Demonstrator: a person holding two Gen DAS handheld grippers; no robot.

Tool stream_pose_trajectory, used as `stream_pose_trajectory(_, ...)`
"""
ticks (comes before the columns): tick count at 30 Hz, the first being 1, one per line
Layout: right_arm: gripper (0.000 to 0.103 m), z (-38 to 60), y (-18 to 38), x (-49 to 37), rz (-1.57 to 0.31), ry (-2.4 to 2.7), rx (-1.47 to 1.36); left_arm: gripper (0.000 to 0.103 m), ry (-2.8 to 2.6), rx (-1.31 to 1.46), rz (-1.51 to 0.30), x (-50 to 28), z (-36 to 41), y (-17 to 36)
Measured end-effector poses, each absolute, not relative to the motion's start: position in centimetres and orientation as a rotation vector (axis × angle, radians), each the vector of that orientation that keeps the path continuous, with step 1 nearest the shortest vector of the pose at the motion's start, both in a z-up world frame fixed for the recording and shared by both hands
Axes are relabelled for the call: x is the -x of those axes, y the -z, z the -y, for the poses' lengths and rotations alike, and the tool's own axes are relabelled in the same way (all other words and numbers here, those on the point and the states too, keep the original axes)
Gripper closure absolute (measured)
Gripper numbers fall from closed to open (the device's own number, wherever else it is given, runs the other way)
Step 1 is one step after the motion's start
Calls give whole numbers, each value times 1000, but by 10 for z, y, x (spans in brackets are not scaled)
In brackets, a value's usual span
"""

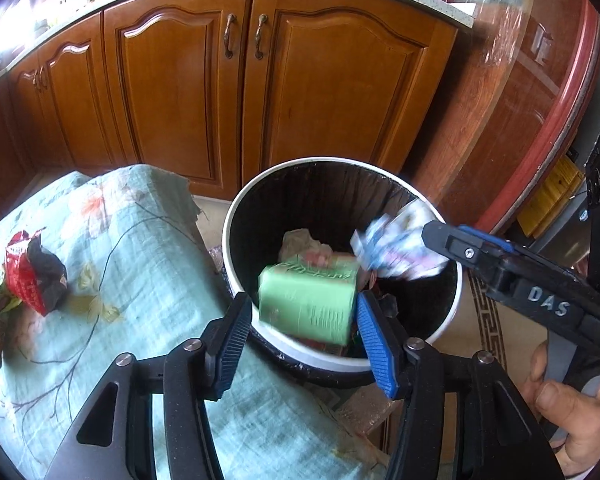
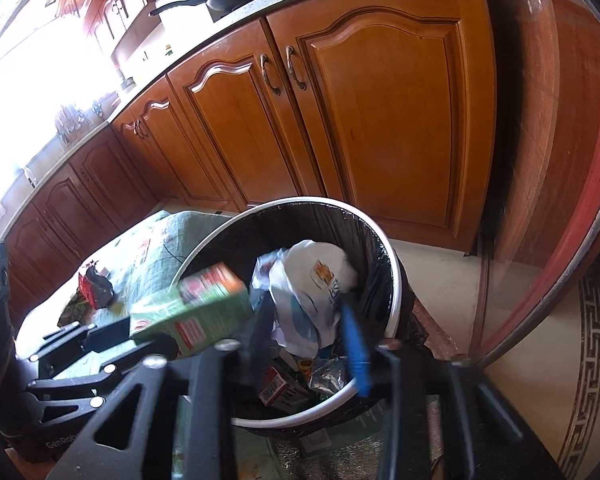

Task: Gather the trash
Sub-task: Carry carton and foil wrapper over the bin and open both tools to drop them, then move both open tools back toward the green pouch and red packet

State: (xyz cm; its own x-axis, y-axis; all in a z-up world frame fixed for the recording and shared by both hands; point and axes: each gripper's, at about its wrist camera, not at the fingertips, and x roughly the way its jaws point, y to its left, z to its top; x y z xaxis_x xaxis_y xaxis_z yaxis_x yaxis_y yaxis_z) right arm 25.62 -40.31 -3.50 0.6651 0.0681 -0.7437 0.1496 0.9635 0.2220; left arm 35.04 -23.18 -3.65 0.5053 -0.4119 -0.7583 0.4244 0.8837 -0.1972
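A round bin (image 1: 236,276) with a white rim and black liner stands beside a low table, and also shows in the right wrist view (image 2: 392,280). My left gripper (image 1: 300,320) is open over the bin; a green carton (image 1: 308,300), blurred, sits between its spread fingers and also shows in the right wrist view (image 2: 196,308). My right gripper (image 2: 308,332) holds a crumpled white and blue plastic bag (image 2: 308,292) over the bin; the bag also shows in the left wrist view (image 1: 396,240). A red and black wrapper (image 1: 32,276) lies on the table.
The low table carries a pale green floral cloth (image 1: 132,280). Wooden cabinet doors (image 1: 260,92) stand behind the bin. A round glass-topped table edge (image 1: 560,100) curves at the right. Other trash lies in the bin (image 2: 284,388). A tiled floor with a patterned border (image 2: 588,360) lies at the right.
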Motion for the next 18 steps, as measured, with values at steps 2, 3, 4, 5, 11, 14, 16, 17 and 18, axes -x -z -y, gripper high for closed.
stream_pose_trajectory(2, 36, 406, 32, -252, -819, 53, -295, 42, 503, 15, -903, -346, 224, 35)
stream_pose_trajectory(3, 35, 406, 30, -250, -809, 53, -302, 42, 501, 27, -895, -343, 217, 34)
stream_pose_trajectory(4, 35, 406, 29, -248, -802, 51, -309, 41, 496, 35, -888, -339, 213, 34)
stream_pose_trajectory(5, 34, 406, 28, -246, -796, 47, -318, 40, 490, 42, -880, -335, 207, 33)
stream_pose_trajectory(11, 22, 390, 26, -233, -768, 10, -350, 31, 421, 59, -830, -304, 169, 34)
stream_pose_trajectory(14, 19, 379, 25, -226, -764, -21, -362, 30, 381, 88, -822, -290, 143, 36)
stream_pose_trajectory(16, 16, 368, 24, -224, -764, -47, -365, 30, 356, 113, -824, -279, 128, 37)
stream_pose_trajectory(17, 16, 362, 24, -222, -763, -59, -364, 30, 346, 130, -827, -276, 119, 38)
stream_pose_trajectory(18, 15, 356, 23, -221, -763, -72, -363, 30, 332, 147, -827, -270, 111, 39)
